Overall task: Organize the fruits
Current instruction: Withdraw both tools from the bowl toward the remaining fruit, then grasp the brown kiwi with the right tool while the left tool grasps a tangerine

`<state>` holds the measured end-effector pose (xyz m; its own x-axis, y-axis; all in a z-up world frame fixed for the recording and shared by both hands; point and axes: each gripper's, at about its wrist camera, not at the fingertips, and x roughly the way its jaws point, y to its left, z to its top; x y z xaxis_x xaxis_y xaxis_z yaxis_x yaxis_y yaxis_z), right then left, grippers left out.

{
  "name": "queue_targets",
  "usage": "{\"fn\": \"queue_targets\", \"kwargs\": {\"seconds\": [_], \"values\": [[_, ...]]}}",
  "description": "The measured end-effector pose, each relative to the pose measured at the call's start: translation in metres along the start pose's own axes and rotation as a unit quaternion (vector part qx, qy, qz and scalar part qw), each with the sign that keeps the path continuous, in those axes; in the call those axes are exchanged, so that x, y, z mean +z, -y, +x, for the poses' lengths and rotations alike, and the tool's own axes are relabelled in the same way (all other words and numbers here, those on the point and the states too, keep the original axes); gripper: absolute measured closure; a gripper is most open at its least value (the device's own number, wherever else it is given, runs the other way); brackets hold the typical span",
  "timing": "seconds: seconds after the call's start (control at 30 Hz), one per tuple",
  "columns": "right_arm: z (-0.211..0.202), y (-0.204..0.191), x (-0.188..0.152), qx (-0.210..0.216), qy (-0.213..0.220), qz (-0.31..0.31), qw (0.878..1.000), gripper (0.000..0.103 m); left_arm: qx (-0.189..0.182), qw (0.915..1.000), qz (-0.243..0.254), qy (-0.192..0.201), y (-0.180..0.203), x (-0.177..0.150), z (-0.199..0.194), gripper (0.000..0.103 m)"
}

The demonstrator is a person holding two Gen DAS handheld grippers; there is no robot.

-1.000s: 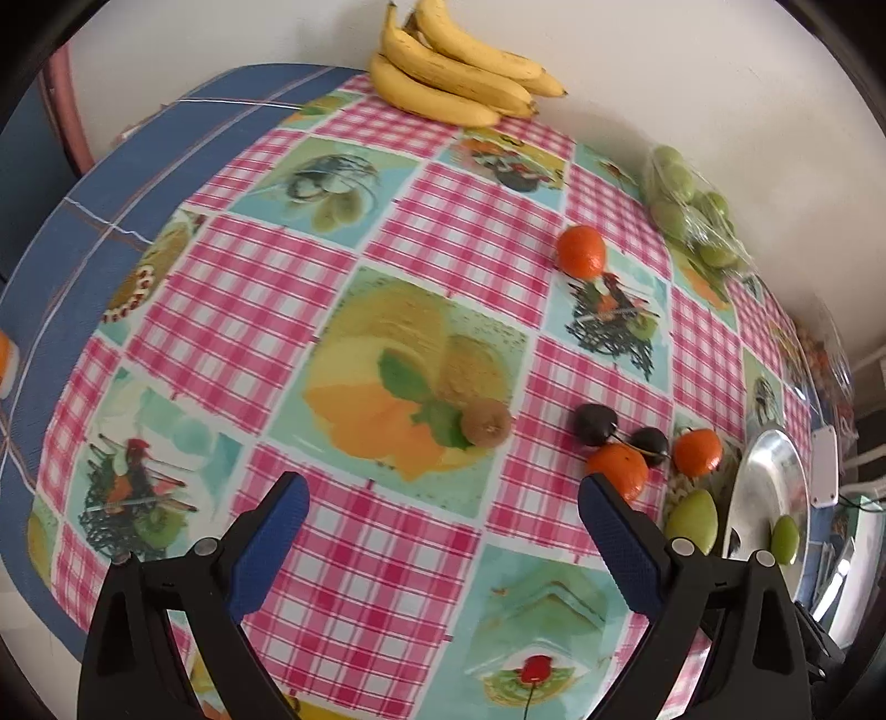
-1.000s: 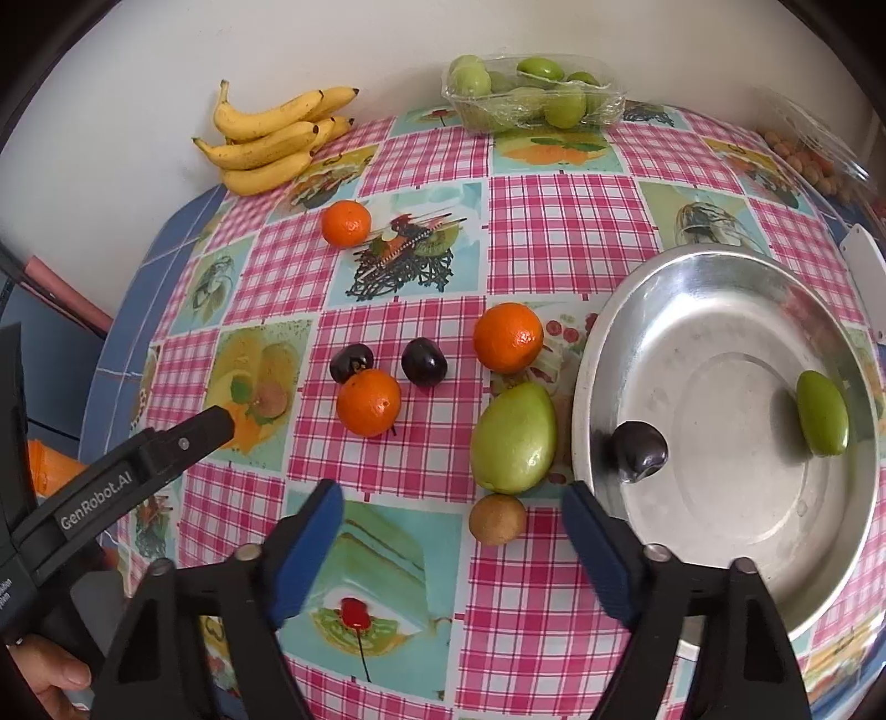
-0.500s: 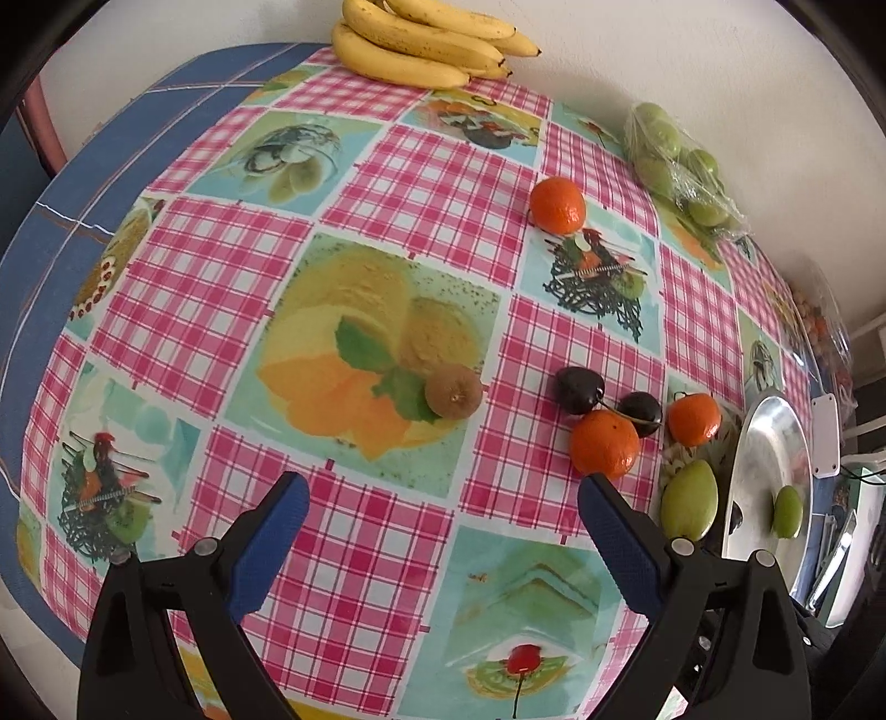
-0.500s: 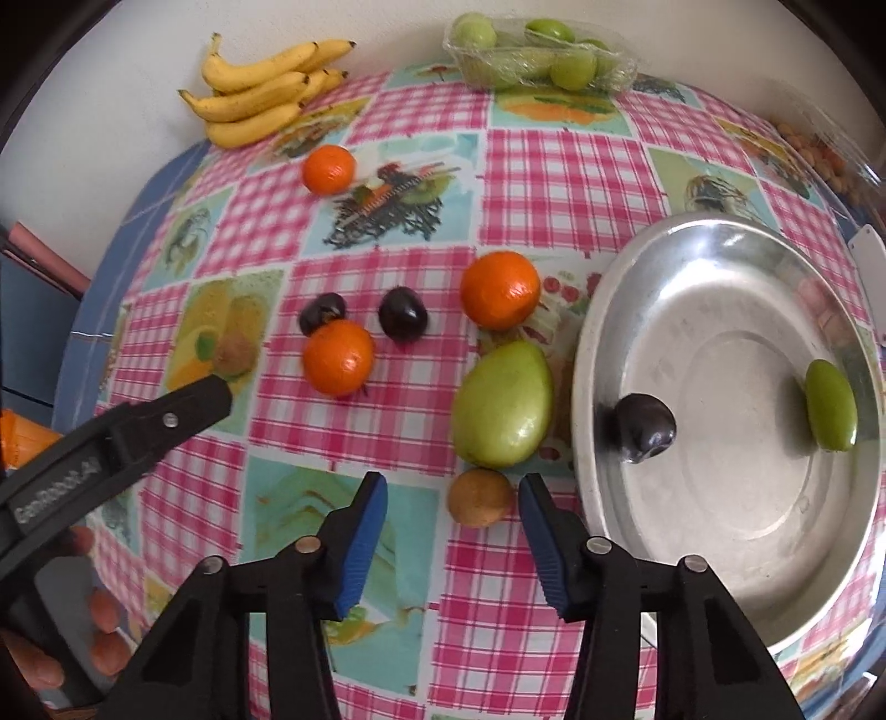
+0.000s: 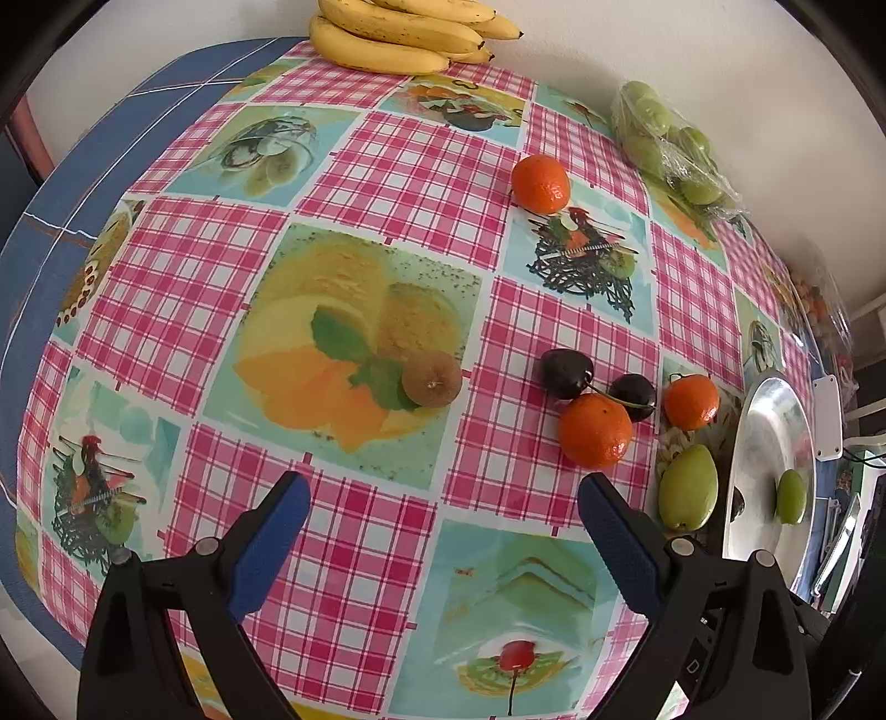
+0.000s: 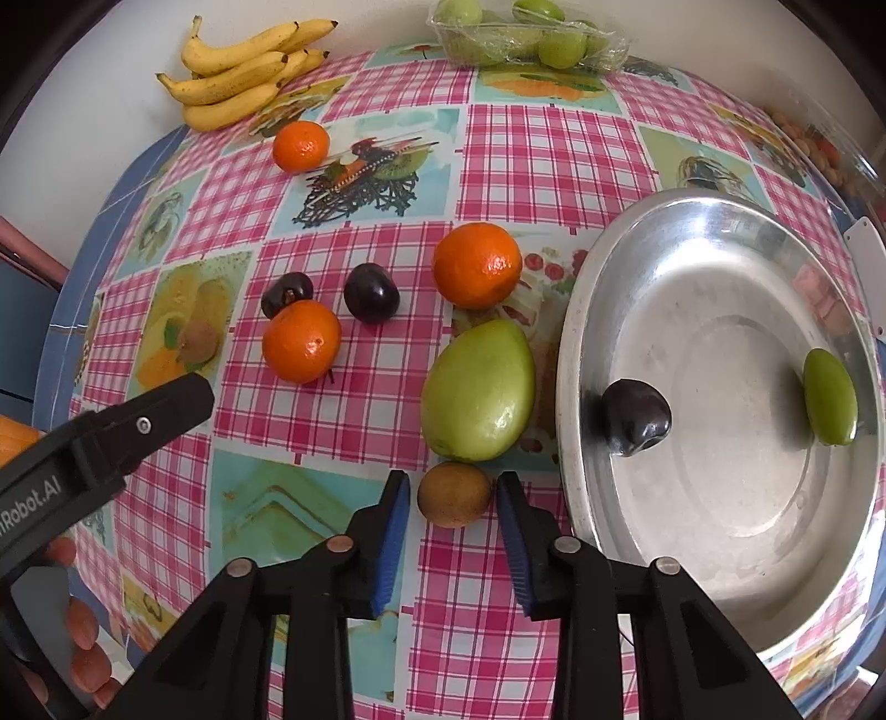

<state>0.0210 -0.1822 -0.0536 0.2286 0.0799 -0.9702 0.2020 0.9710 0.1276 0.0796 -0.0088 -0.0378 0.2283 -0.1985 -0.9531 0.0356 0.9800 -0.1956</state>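
Observation:
A small brown kiwi (image 6: 454,494) lies on the checked tablecloth, just below a large green mango (image 6: 479,390) and left of the steel plate (image 6: 720,498). My right gripper (image 6: 453,477) points down over it. Its jaws are closing, and the blue pads (image 6: 394,515) meet the kiwi's two sides. A dark plum (image 6: 635,416) and a small green fruit (image 6: 829,396) lie in the plate. My left gripper (image 5: 443,498) stands open with nothing between its fingers. A second kiwi (image 5: 431,379) lies beyond it. Oranges (image 6: 476,265) (image 6: 302,340) and dark plums (image 6: 371,292) sit mid-table.
Bananas (image 6: 243,69) and a wrapped pack of green fruits (image 6: 526,33) lie at the far edge by the wall, with a third orange (image 6: 300,145) near them. A clear container (image 6: 808,138) stands at the far right. A person's fingers (image 6: 83,637) show at lower left.
My right gripper's jaws have narrowed from wide to tight around the brown kiwi while the gripper sank toward it. The left gripper stayed open and only tilted a little.

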Motion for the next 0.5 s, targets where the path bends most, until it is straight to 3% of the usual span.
{"fn": "queue_targets", "kwargs": {"seconds": [0.27, 0.5], "values": [[0.001, -0.001, -0.002, 0.002, 0.004, -0.001, 1.000, 0.074, -0.007, 1.0000, -0.001, -0.002, -0.001, -0.001, 0.001, 0.006], [-0.025, 0.001, -0.002, 0.028, 0.033, 0.006, 0.999, 0.074, -0.025, 0.9997, -0.006, -0.001, 0.001, 0.002, 0.002, 0.006]]}}
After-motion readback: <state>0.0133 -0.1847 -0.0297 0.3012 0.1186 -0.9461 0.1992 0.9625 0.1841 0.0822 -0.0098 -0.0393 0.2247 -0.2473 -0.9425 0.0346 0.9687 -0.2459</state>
